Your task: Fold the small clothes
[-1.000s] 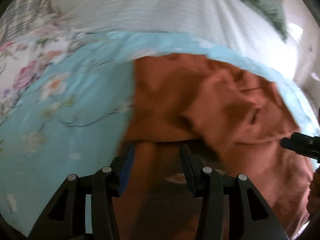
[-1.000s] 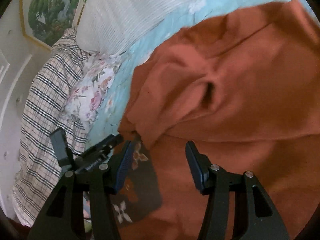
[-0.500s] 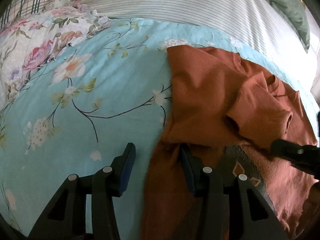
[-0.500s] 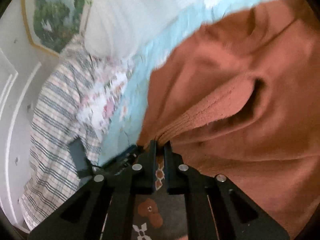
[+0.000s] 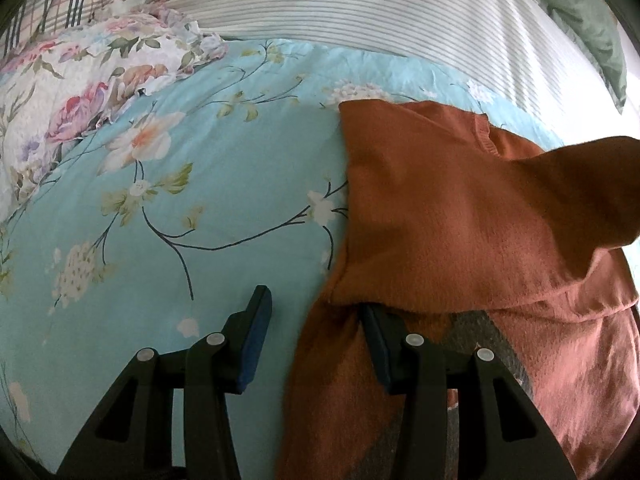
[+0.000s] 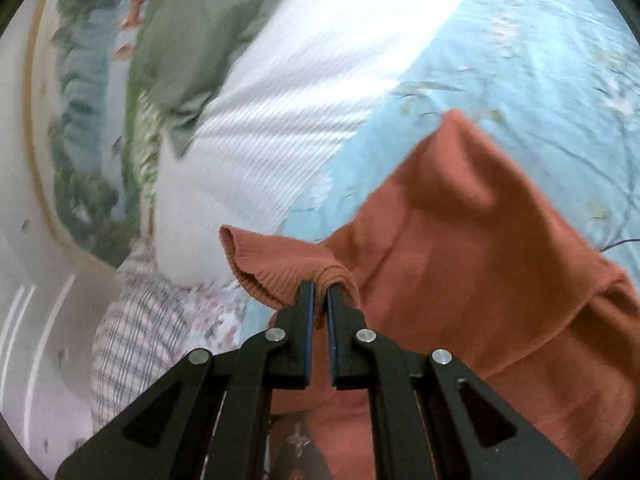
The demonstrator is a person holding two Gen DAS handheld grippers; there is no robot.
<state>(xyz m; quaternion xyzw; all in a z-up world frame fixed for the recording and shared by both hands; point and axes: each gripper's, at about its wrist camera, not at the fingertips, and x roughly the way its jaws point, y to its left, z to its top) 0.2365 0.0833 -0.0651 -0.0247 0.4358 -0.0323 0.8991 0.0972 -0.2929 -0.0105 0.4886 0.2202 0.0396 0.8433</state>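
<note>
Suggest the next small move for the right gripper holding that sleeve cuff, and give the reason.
Probably carry the cuff across and lay it on the sweater's body. The right gripper is shut on the ribbed sleeve cuff, lifted off the orange sweater, which lies on the blue floral sheet. The left gripper is open at the sweater's near edge.

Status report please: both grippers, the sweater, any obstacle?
Right gripper shut on rust-orange sweater cuff, sleeve lifted. Left gripper open, one finger under a fold. Sweater on floral bedsheet. No obstacle seen.
</note>
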